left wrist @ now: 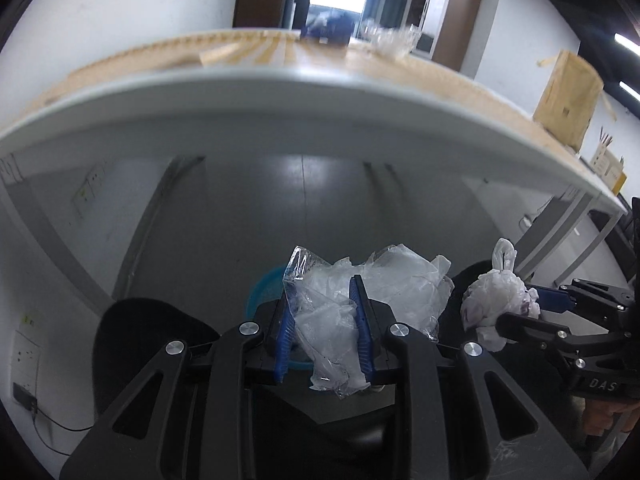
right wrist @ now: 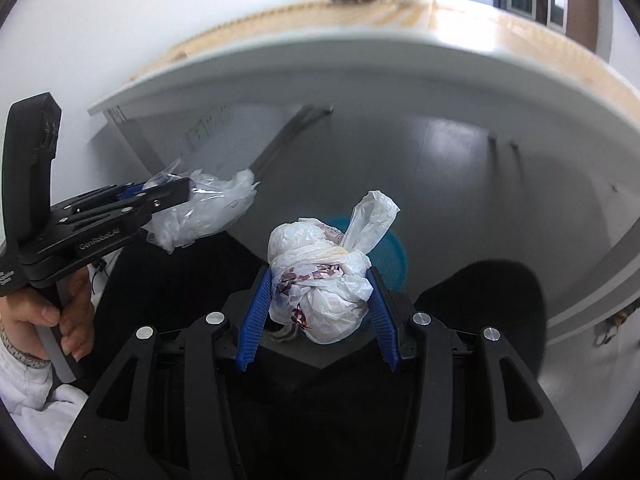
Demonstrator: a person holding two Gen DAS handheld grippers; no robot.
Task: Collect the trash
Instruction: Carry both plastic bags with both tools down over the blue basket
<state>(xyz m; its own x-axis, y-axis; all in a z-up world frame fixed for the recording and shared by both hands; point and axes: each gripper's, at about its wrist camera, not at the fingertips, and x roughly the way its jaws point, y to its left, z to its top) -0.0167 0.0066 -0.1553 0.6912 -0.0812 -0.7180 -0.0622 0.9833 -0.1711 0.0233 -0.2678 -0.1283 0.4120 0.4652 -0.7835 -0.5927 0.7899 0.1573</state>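
My left gripper (left wrist: 322,292) is shut on a crumpled clear plastic wrapper (left wrist: 332,336), held in the air below the table edge. It also shows in the right wrist view (right wrist: 180,194), with the wrapper (right wrist: 208,208). My right gripper (right wrist: 318,276) is shut on a knotted white plastic bag of trash (right wrist: 320,284); it also shows in the left wrist view (left wrist: 532,304) with the bag (left wrist: 496,300). A blue bin (right wrist: 394,256) stands on the floor under both loads, mostly hidden; its rim (left wrist: 262,292) shows behind my left fingers.
The wooden table (left wrist: 280,80) with a white edge spans above. On it lie a blue item (left wrist: 328,26) and clear plastic (left wrist: 392,40). A cardboard box (left wrist: 568,100) stands at its right end. Black chair seats (left wrist: 136,344) flank the bin. The grey floor (left wrist: 300,208) stretches beneath.
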